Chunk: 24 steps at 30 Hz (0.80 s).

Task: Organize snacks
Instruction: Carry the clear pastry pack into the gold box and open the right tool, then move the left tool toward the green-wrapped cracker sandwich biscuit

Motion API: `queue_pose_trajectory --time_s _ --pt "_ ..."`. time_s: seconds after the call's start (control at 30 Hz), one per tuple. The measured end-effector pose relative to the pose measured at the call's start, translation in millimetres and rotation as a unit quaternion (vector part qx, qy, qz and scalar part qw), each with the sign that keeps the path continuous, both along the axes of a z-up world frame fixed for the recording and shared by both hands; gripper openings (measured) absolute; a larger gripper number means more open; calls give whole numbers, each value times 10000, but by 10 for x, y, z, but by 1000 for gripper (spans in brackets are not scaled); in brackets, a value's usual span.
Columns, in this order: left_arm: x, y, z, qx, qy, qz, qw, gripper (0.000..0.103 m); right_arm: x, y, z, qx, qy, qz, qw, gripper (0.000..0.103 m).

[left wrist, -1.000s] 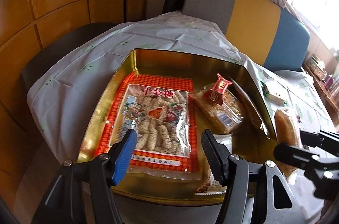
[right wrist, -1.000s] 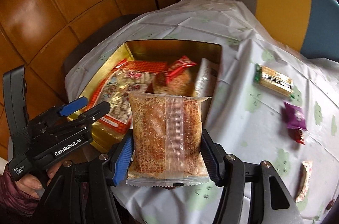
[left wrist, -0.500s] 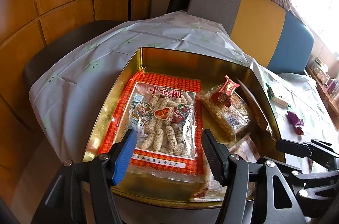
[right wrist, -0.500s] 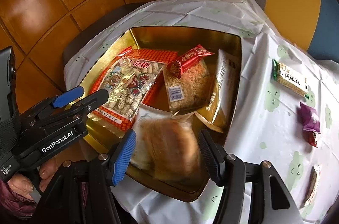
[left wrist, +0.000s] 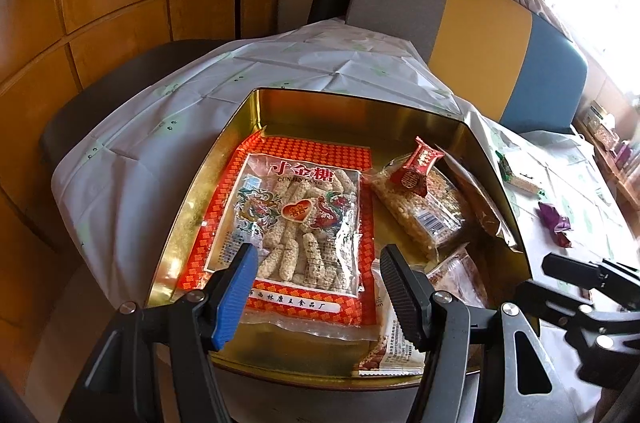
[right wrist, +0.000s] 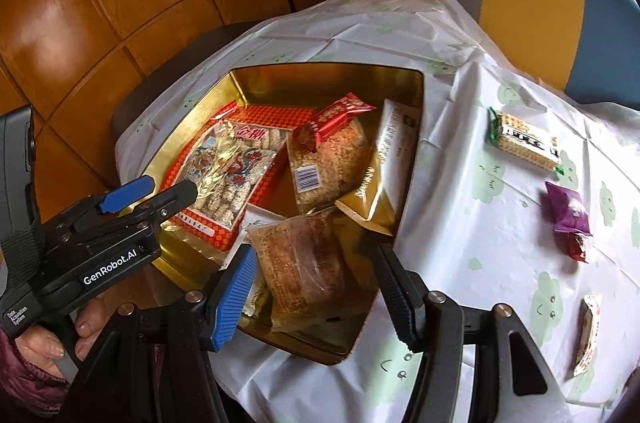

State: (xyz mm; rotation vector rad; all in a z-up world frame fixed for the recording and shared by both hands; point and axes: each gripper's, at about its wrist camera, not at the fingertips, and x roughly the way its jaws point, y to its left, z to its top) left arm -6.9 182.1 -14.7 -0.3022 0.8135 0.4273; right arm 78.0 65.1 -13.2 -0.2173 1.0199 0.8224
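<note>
Right gripper [right wrist: 316,287] hangs spread and empty over the brown pack [right wrist: 300,263] lying in the tin [right wrist: 420,95], left gripper [left wrist: 316,287] idles spread too, so next is probably the purple snack [right wrist: 568,213] at 3 o'clock.

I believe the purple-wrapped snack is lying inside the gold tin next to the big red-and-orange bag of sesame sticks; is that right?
Not quite. The purple-wrapped snack is not in the gold tin; it lies outside it on the white tablecloth, between the green-ended cracker pack and a small red candy. The right wrist view shows this. The red-and-orange bag of sesame sticks is indeed inside the tin.
</note>
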Motion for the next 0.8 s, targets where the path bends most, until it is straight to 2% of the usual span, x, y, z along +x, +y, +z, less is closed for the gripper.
queue_pose_trajectory --time_s 0.37,0.8 --pt "12 -112 -2 79 45 -205 9997 64 77 -388 133 116 -210 -433 9988 62" --pt "52 -276 1 217 95 -470 9986 64 295 -1027 35 -40 -131 -1158 9932 62"
